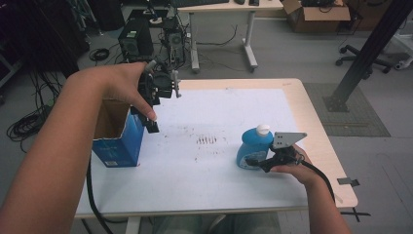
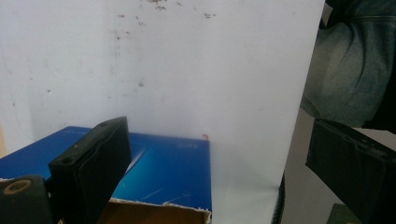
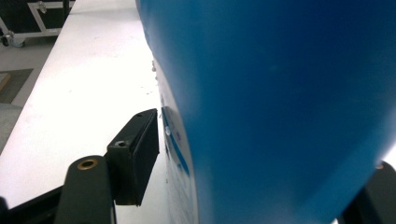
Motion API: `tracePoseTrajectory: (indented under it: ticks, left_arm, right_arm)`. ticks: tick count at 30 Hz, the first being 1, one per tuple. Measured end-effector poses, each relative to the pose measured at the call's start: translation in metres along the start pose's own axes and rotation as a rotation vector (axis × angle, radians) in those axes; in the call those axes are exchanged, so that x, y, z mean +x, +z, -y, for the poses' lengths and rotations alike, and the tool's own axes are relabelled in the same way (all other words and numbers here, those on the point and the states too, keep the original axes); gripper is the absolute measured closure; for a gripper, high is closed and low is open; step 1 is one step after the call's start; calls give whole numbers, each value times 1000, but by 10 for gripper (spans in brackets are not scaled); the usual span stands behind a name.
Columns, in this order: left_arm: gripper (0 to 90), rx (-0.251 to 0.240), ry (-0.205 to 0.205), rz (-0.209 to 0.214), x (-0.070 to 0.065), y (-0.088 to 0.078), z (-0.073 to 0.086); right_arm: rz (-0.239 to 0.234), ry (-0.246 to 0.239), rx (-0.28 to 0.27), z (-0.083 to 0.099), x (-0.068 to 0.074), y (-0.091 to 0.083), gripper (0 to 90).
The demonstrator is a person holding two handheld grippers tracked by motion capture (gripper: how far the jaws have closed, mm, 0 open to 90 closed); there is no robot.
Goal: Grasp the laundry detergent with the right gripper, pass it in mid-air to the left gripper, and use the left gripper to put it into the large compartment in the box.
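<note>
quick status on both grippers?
Left gripper: open, empty, jaws over the blue box rim.
Right gripper: jaws around the blue bottle; whether they clamp it cannot be told.

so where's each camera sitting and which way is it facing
High view: above the person's side, facing forward and down on the table; both forearms, left tongs, right tongs.
Left gripper view: on the left tongs, looking down past the open blue box; own jaws wide apart.
Right gripper view: on the right tongs, against the blue bottle; own jaws flank it.
Shared: box and bottle both appear from above.
</note>
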State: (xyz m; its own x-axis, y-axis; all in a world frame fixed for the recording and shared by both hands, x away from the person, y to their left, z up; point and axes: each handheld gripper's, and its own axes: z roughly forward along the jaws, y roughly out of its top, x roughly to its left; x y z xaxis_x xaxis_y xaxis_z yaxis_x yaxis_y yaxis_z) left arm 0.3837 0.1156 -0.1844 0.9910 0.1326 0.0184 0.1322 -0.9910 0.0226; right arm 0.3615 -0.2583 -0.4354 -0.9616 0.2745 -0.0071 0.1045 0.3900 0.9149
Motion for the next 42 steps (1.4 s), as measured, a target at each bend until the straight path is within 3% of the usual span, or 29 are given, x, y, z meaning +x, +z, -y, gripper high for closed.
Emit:
tracePoseTrajectory:
  ticks: [14,22,27,33,42]
  left_arm:
    - [68,-1,0,1,1,1,0]
    - [68,1,7,3,1,2,-3]
    - [68,-1,6,3,1,2,-4]
    - [68,-2,9,5,1,2,-5]
    - [64,-6,12,9,1,1,-8]
  right_arm:
    - [-6,-13,-33,4,-1,-3,401]
    - [-8,18,-75,10,-2,-7,440]
    - [-13,19,-70,9,-2,-7,444]
    - [-31,-1,-50,0,0,-7,444]
    - [-31,-49,-52,-28,-1,-20,442]
